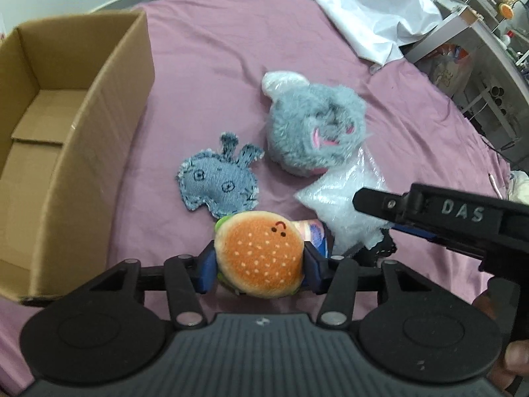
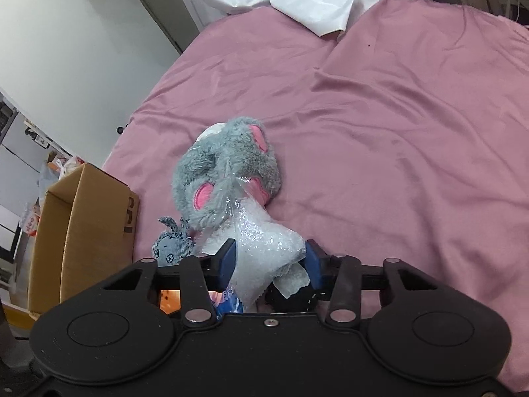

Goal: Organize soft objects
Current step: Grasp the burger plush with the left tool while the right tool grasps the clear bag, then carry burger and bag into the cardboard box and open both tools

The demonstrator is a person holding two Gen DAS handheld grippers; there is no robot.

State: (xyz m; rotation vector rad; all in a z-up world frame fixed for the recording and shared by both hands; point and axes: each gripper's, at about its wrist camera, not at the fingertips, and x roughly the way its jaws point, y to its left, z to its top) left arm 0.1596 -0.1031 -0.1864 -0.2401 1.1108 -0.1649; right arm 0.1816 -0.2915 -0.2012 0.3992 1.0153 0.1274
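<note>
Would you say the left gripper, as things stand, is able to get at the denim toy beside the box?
Probably not yet. The left gripper has its jaws shut on the burger plush, so they are occupied. The denim toy itself lies uncovered on the pink sheet just beyond, nothing lying over it.

Legible text, left wrist view: raised letters "DAS" on the black body of the right tool (image 1: 373,200), where it enters from the right edge. Right wrist view: dark printed marks on the outer end wall of the cardboard box (image 2: 129,213), only partly in frame and cut off; they cannot be read as a word. A blue-and-pink printed package (image 1: 315,233) lies behind the burger plush (image 1: 259,256); its print is too blurred to read in either view. Packaging on the background shelving at far right of the left wrist view is likewise too small to read.
</note>
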